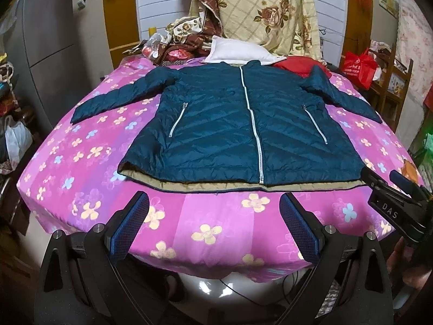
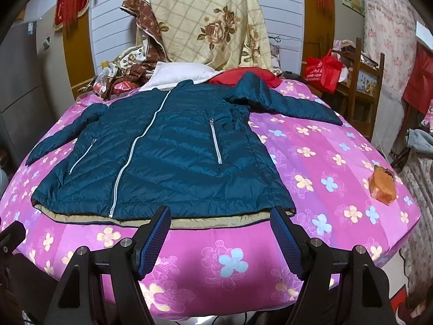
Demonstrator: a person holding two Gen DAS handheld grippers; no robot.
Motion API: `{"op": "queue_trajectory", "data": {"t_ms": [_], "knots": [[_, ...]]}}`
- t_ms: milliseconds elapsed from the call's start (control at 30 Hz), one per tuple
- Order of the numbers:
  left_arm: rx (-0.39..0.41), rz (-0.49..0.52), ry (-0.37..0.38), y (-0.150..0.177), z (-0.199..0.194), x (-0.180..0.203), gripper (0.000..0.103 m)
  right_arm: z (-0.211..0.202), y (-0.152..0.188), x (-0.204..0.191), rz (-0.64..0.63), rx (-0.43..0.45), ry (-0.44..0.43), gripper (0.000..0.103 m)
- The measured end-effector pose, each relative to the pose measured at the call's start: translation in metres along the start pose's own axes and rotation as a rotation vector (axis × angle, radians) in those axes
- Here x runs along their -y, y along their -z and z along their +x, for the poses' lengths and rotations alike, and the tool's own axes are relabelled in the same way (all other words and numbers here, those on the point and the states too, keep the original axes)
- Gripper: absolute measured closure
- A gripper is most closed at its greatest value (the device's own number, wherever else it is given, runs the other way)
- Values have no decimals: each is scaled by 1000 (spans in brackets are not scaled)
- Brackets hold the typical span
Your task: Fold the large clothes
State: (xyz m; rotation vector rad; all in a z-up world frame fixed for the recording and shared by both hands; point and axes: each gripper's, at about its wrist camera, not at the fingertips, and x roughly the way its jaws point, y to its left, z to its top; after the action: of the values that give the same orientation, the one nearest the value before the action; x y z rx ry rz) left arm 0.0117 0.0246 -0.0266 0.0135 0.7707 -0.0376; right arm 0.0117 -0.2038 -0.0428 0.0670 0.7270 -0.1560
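Observation:
A dark teal quilted jacket (image 1: pixel 216 124) lies flat and zipped on the pink flowered bed (image 1: pixel 211 216), sleeves spread to both sides, its tan lining showing along the near hem. It also shows in the right wrist view (image 2: pixel 167 157). My left gripper (image 1: pixel 213 203) is open and empty, hovering just short of the hem's middle. My right gripper (image 2: pixel 220 216) is open and empty at the hem's right part; its body shows in the left wrist view (image 1: pixel 397 200) near the hem's right corner.
A white pillow (image 1: pixel 238 51), a red garment (image 1: pixel 297 65) and piled floral bedding (image 1: pixel 259 13) lie behind the collar. A small orange pouch (image 2: pixel 383 187) sits on the bed's right side. A wooden chair with a red bag (image 2: pixel 324 73) stands right; a grey cabinet (image 1: pixel 46 54) left.

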Motion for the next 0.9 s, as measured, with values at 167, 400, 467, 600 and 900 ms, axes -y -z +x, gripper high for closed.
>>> {"op": "queue_trajectory", "data": {"t_ms": [167,400,467,600,900], "knots": [[-15,-13,-15,0,7,-5,6,5,1,4,9,-11,3,30],[-31,-66,11,-20,28,-43,6,18,-10,35,51,12,53,30],[-42,-129,10,-35,42,-70,6,29,-19,50,45,1,91,30],[-70,-226,-9,-60,80,-123,6,62,-36,85,80,-76,87,30],[-233,-408,210,-73,169,-194,6,133,-42,143,289,-231,-142,30]]}}
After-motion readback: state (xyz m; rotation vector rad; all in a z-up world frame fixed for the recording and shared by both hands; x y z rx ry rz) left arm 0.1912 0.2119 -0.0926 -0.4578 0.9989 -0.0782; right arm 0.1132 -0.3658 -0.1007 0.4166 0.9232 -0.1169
